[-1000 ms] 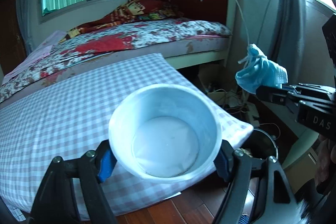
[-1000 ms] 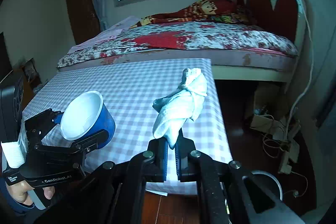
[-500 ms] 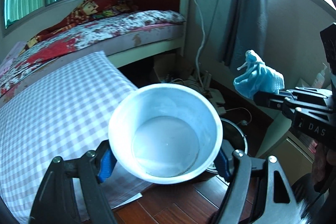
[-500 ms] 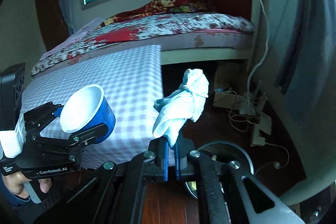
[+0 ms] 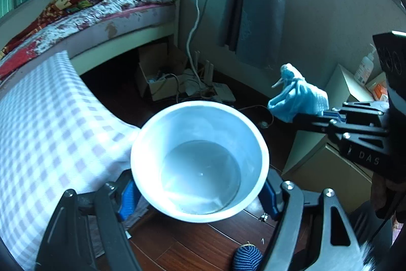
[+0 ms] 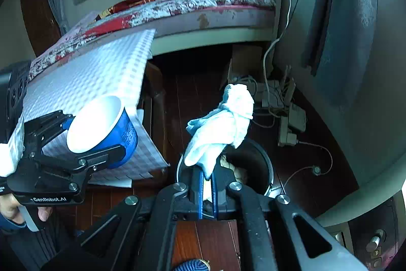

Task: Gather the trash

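My left gripper (image 5: 200, 192) is shut on a blue paper cup (image 5: 200, 159) with a white inside; the cup is empty and its mouth faces the camera. In the right wrist view the same cup (image 6: 101, 128) hangs at the left, off the edge of the checked table. My right gripper (image 6: 207, 182) is shut on a crumpled white tissue (image 6: 223, 128), also seen as a tissue (image 5: 297, 95) at the right of the left wrist view. Right below the tissue stands a round black trash bin (image 6: 256, 159) on the wooden floor, with some scraps inside.
A table with a checked cloth (image 6: 101, 73) stands at the left, and a bed (image 6: 192, 6) behind it. Cables and a power strip (image 6: 289, 118) lie on the floor by the wall. A dark curtain (image 6: 337, 17) hangs at the right. A cardboard box (image 5: 157, 78) sits near the bed.
Both grippers have swung right and down, away from the table, toward the floor by the wall. The bin has come into view under the tissue. Both grips are unchanged.
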### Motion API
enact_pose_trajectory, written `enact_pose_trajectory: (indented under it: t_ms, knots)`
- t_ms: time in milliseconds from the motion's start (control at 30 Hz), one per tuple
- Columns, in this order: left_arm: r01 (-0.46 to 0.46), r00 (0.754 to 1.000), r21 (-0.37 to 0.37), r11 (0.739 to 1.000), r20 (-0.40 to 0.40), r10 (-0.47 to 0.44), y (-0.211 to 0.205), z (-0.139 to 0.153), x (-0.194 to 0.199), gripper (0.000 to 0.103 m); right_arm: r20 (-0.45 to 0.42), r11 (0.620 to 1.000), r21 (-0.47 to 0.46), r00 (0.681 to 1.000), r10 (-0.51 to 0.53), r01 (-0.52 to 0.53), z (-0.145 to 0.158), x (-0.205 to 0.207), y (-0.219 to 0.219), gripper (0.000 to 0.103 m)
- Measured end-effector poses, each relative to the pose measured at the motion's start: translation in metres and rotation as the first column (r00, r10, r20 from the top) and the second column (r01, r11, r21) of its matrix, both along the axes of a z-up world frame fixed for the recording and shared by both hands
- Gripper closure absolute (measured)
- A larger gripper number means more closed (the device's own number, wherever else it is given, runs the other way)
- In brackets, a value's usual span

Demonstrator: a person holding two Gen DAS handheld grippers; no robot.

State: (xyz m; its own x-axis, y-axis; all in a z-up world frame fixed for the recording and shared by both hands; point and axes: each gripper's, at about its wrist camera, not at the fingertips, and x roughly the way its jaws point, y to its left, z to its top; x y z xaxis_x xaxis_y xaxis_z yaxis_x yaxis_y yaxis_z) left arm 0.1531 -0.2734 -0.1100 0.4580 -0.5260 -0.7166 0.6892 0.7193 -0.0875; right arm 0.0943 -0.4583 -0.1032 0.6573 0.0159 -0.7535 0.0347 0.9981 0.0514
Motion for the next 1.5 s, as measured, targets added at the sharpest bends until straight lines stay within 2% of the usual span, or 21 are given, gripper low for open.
enact_pose_trajectory:
  t_ms: [333, 567, 733, 767, 800, 833, 867, 900, 967, 1067, 1233, 1267, 1333, 1367, 1500]
  knots:
    - [0.026, 0.990, 0.023, 0.999, -0.143, -0.023, -0.040, -0.054, 0.021, 0.026, -0.139, 0.998, -0.008, 0.989, 0.056, -0.058, -0.064, 0.018, -0.033, 0.098]
    - [0.044, 0.979, 0.056, 0.997, -0.202, -0.032, -0.056, -0.081, 0.037, 0.026, -0.206, 0.993, 0.000, 0.972, 0.113, -0.115, -0.103, 0.043, -0.045, 0.098]
    - [0.060, 0.957, 0.040, 0.997, -0.285, -0.046, -0.064, -0.101, 0.048, 0.020, -0.275, 0.986, 0.003, 0.948, 0.160, -0.166, -0.133, 0.059, -0.043, 0.098]
    - [0.052, 0.953, 0.048, 0.997, -0.299, -0.036, -0.064, -0.105, 0.051, 0.015, -0.288, 0.986, -0.051, 0.948, 0.135, -0.156, -0.141, 0.061, -0.044, 0.095]
    - [0.039, 0.953, 0.056, 0.998, -0.303, -0.020, -0.063, -0.109, 0.051, 0.005, -0.300, 0.987, -0.085, 0.948, 0.106, -0.137, -0.148, 0.062, -0.046, 0.081]
    - [0.031, 0.954, 0.063, 0.998, -0.301, -0.011, -0.062, -0.112, 0.051, 0.001, -0.320, 0.989, -0.088, 0.944, 0.082, -0.115, -0.156, 0.062, -0.050, 0.066]
    - [0.040, 0.953, 0.060, 0.997, -0.303, -0.020, -0.061, -0.116, 0.048, 0.001, -0.333, 0.992, -0.091, 0.941, 0.057, -0.092, -0.162, 0.062, -0.055, 0.031]
    - [0.040, 0.954, 0.068, 0.997, -0.298, -0.019, -0.060, -0.119, 0.046, 0.001, -0.337, 0.991, -0.106, 0.941, 0.037, -0.077, -0.166, 0.060, -0.059, 0.013]
    - [0.041, 0.955, 0.061, 0.997, -0.296, -0.021, -0.057, -0.125, 0.045, 0.001, -0.332, 0.993, -0.083, 0.942, 0.048, -0.080, -0.166, 0.056, -0.060, 0.013]
    - [0.004, 0.957, 0.084, 0.996, -0.291, 0.021, -0.053, -0.131, 0.045, 0.001, -0.325, 0.994, -0.087, 0.945, 0.040, -0.072, -0.162, 0.054, -0.060, 0.013]
    - [-0.085, 0.966, 0.162, 0.983, -0.227, 0.121, -0.049, -0.137, 0.043, 0.001, -0.336, 0.995, -0.089, 0.942, 0.009, -0.041, -0.165, 0.062, -0.064, 0.013]
    - [-0.089, 0.967, 0.171, 0.981, -0.222, 0.126, -0.048, -0.138, 0.043, 0.001, -0.334, 0.995, -0.095, 0.942, -0.002, -0.032, -0.164, 0.062, -0.064, 0.012]
    - [-0.111, 0.971, 0.186, 0.976, -0.189, 0.146, -0.043, -0.135, 0.038, 0.001, -0.329, 0.995, -0.092, 0.944, -0.007, -0.025, -0.160, 0.062, -0.062, 0.004]
    - [-0.123, 0.970, 0.184, 0.975, -0.185, 0.157, -0.040, -0.132, 0.037, 0.001, -0.323, 0.995, -0.095, 0.946, -0.010, -0.022, -0.158, 0.062, -0.061, 0.001]
    - [-0.161, 0.967, 0.158, 0.974, -0.170, 0.187, -0.026, -0.120, 0.033, 0.001, -0.300, 0.994, -0.107, 0.954, -0.024, -0.009, -0.144, 0.061, -0.051, 0.001]
